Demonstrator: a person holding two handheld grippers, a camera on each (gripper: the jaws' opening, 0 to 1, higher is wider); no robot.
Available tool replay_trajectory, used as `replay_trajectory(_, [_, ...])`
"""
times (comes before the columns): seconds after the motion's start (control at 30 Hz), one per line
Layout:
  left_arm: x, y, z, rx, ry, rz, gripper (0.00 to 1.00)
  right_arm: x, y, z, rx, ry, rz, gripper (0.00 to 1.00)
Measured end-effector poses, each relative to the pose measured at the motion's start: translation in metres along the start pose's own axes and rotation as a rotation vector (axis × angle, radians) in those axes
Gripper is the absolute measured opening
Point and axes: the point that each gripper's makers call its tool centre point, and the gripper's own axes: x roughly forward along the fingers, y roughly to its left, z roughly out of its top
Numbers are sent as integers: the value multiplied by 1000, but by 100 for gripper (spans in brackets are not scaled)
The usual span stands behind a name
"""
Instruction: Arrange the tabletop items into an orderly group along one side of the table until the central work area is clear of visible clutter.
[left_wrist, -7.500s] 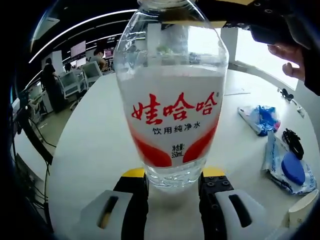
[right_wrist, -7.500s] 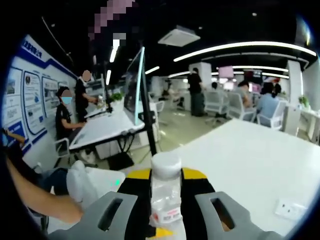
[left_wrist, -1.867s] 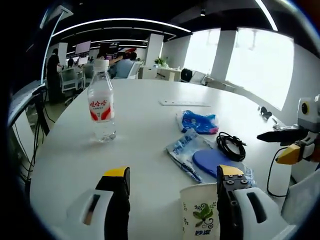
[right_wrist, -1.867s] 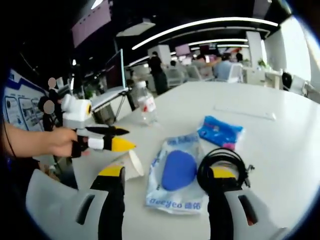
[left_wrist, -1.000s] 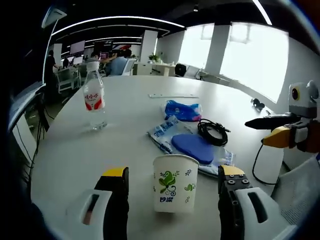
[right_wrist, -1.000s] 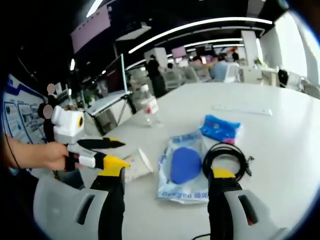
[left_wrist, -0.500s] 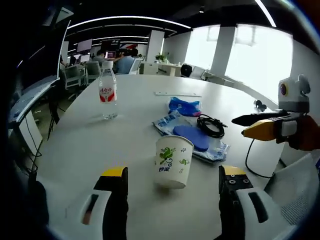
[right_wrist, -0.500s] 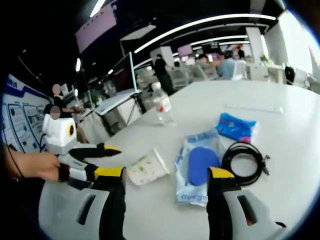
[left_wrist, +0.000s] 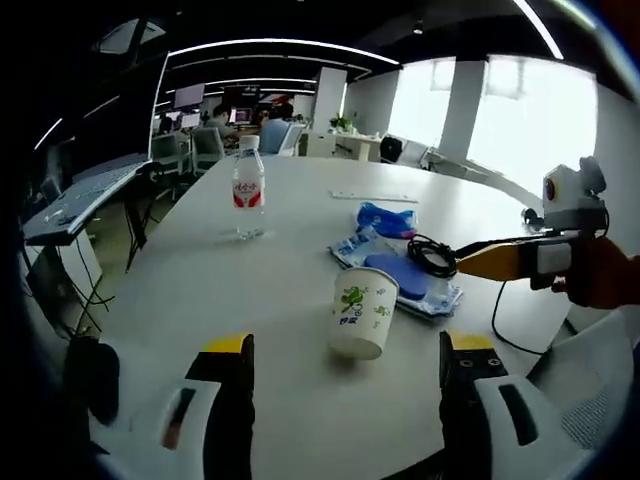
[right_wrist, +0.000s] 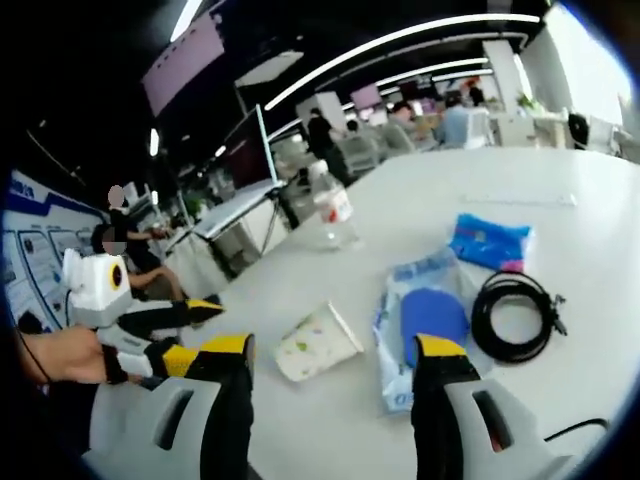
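A broad white worktop (left_wrist: 250, 300) carries every item, with the paper cup (left_wrist: 361, 312) as the marker among them. In the left gripper view the cup stands upright near the worktop's near edge, printed with green leaves, and nothing touches it. Just beyond the cup lies a clear wipes packet (left_wrist: 405, 280) with a blue oval lid, flat on the surface. A coiled black cable (left_wrist: 432, 256) rests against the packet's far side, and a small blue pouch (left_wrist: 387, 220) lies farther out past both. Well apart from the cup, toward the far left, a water bottle (left_wrist: 248, 190) with a red label stands upright.

The left gripper (left_wrist: 345, 400) hovers short of the cup, level with the worktop, its yellow-tipped fingers (left_wrist: 230, 360) spread wide and holding nothing. To the cup's right, a person's hand (left_wrist: 600, 275) holds the right gripper (left_wrist: 505, 262) low over the worktop's edge, pointing toward the cable.

In the right gripper view the same cup (right_wrist: 315, 345) sits between the right gripper's (right_wrist: 330, 400) fingers (right_wrist: 432, 360), which stand parted and empty, while the left gripper (right_wrist: 165, 335) reaches in, held by a hand (right_wrist: 60, 355).
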Motion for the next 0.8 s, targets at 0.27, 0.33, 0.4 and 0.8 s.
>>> replay_trajectory(0.27, [-16, 11, 12, -13, -37, 39, 76, 16, 2, -8, 86, 28, -18, 58])
replay_trajectory(0.33, [-19, 12, 15, -14, -44, 46, 76, 20, 2, -6, 111, 16, -25, 57])
replay_trajectory(0.4, [-22, 14, 18, -32, -63, 48, 77, 26, 3, -9, 128, 32, -28, 57])
replay_trajectory(0.8, [-32, 16, 13, -42, -55, 63, 83, 46, -2, -29, 320, 68, -83, 60])
